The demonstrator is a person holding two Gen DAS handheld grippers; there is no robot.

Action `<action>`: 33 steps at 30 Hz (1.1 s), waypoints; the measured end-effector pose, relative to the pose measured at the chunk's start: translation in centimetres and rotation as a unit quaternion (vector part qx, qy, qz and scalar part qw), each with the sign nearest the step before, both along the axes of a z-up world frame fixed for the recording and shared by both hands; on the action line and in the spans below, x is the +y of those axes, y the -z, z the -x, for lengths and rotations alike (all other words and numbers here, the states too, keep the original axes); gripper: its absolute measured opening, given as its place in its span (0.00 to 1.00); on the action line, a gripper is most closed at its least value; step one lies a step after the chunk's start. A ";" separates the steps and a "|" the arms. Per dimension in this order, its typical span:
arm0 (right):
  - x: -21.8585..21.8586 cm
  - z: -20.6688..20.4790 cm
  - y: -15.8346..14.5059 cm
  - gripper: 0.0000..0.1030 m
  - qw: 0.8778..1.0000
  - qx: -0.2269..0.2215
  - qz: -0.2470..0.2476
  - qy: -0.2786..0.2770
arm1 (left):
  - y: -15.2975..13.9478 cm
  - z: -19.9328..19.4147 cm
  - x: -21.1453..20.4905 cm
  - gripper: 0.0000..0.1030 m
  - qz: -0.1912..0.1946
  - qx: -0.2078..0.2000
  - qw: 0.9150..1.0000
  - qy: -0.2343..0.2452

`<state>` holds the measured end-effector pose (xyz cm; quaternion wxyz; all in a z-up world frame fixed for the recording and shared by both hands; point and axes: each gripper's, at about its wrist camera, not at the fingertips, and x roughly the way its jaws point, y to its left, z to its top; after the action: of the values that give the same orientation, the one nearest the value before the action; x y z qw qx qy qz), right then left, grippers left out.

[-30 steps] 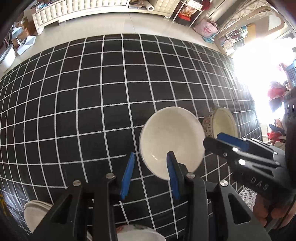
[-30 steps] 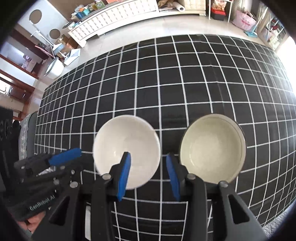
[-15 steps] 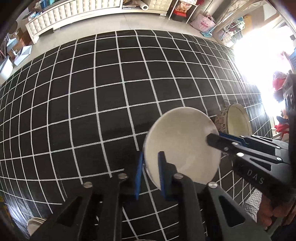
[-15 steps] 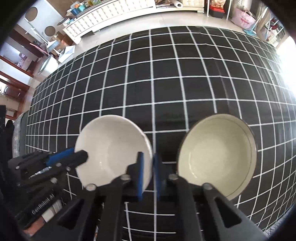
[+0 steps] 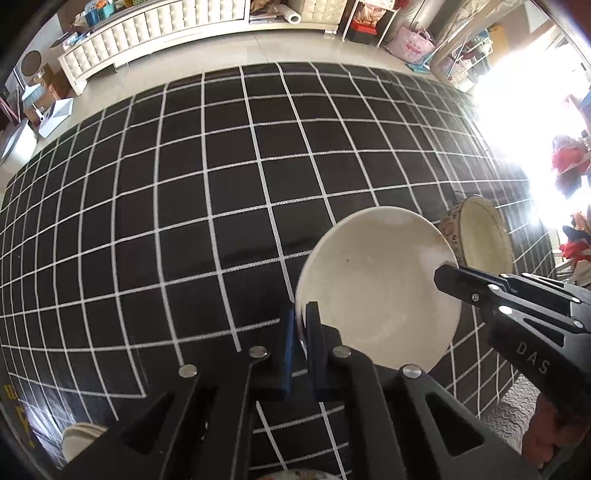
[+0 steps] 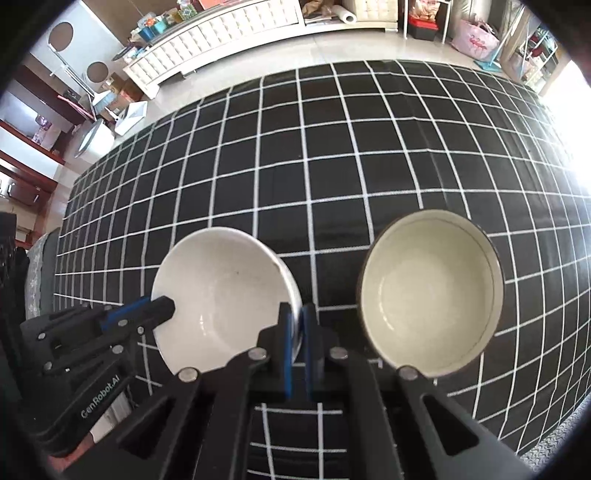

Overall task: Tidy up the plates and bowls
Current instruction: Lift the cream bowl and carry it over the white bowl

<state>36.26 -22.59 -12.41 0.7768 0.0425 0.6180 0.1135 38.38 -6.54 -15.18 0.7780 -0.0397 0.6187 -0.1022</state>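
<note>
A plain white bowl (image 5: pixel 376 291) is lifted and tilted above the black checked cloth. My left gripper (image 5: pixel 302 317) is shut on its near left rim. My right gripper (image 6: pixel 296 321) is shut on the opposite rim of the same white bowl (image 6: pixel 221 291). The right gripper also shows in the left wrist view (image 5: pixel 448 275), and the left gripper shows in the right wrist view (image 6: pixel 164 304). A cream bowl with a patterned outside and dark rim (image 6: pixel 432 299) stands on the cloth just right of the white bowl; it also shows in the left wrist view (image 5: pixel 480 232).
The black cloth with white grid lines (image 5: pixel 184 184) covers the table. A pale dish (image 5: pixel 79 437) peeks out at the lower left of the left wrist view, and another rim (image 5: pixel 291 474) at the bottom edge. A white cabinet (image 6: pixel 221 33) stands beyond the table.
Both grippers went from open beside the white bowl to shut on its opposite rims. The bowl has since been raised and tilted off the cloth.
</note>
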 end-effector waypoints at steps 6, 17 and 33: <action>0.7 2.3 -2.5 0.07 1.000 -0.011 -0.012 -0.006 | -3.5 3.6 1.2 0.04 -0.004 -0.023 1.000 0.001; 4.0 6.7 -5.5 0.08 0.999 -0.032 -0.029 -0.025 | -8.2 11.1 4.6 0.05 -0.007 -0.047 0.999 -0.016; 7.2 12.1 -2.6 0.08 0.998 0.013 -0.044 -0.038 | -6.8 18.6 7.0 0.05 -0.019 -0.024 0.999 -0.035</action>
<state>24.12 -15.38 -9.85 0.7611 0.0546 0.6237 0.1697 19.81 0.48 -8.40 0.7964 -0.0445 0.5997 -0.0640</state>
